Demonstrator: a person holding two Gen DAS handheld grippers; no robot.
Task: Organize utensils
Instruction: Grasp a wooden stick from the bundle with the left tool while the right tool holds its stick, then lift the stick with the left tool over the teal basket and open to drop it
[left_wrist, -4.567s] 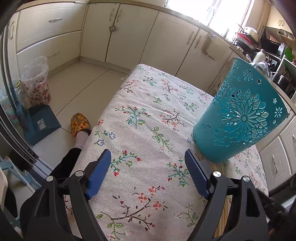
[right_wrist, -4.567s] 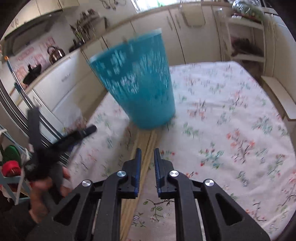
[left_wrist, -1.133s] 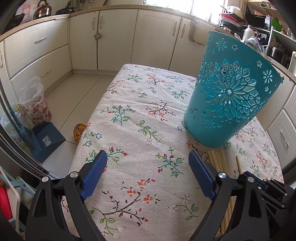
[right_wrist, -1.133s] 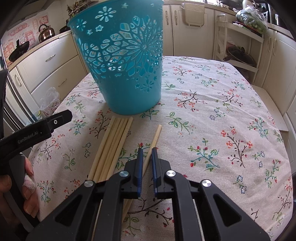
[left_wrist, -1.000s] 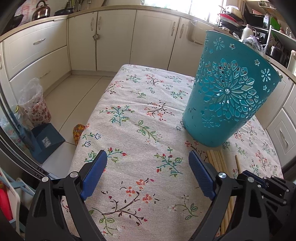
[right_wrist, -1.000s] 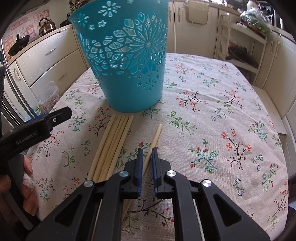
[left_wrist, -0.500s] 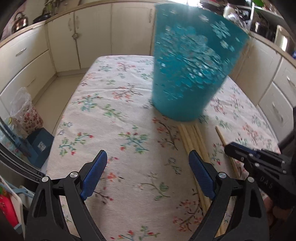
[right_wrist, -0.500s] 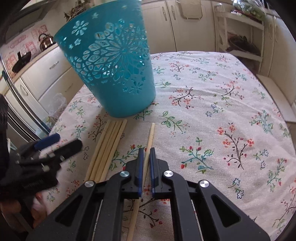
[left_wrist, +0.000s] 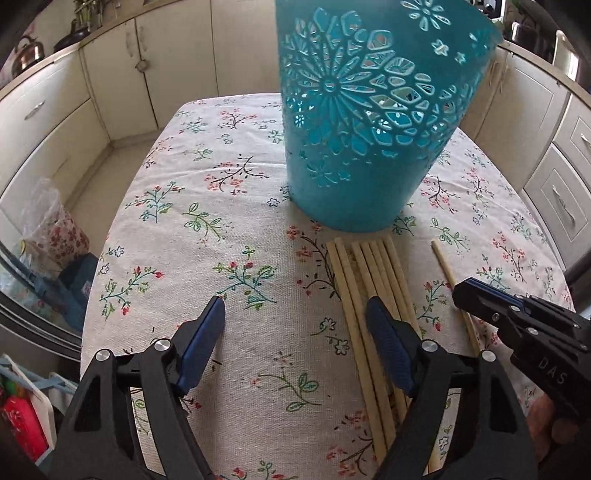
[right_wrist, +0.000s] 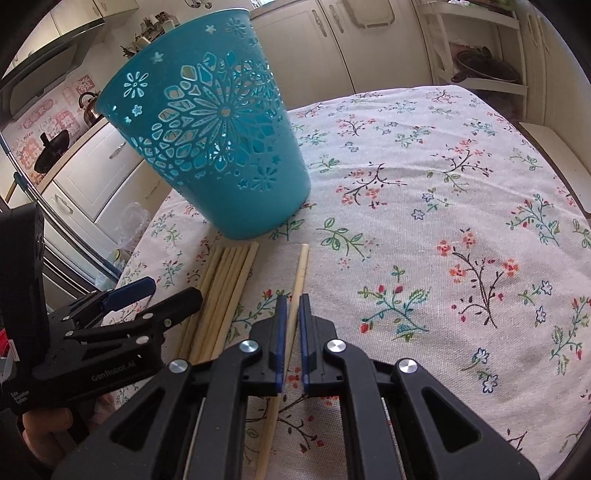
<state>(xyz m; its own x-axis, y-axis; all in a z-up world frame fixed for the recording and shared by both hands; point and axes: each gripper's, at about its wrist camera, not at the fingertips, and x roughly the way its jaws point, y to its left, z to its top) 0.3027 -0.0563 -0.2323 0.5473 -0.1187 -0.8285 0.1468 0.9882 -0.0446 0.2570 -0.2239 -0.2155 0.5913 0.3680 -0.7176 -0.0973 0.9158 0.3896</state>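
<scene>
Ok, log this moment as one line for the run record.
left tongs: open, empty, over tablecloth | right tongs: shut on single chopstick | chopstick bundle: flat beside teal basket | basket upright

Floral tablecloth (left_wrist: 207, 206); cream cabinets (left_wrist: 110, 88); kettle (right_wrist: 88, 107); plastic bag (left_wrist: 55, 229) on floor.

Teal cutout-flower basket (left_wrist: 369, 122); pale, probably wooden sticks (left_wrist: 373, 273); cream floral tablecloth (right_wrist: 424, 229).

Basket (right_wrist: 221, 147) blocks ahead; tablecloth (right_wrist: 443, 203) rightward open.
</scene>
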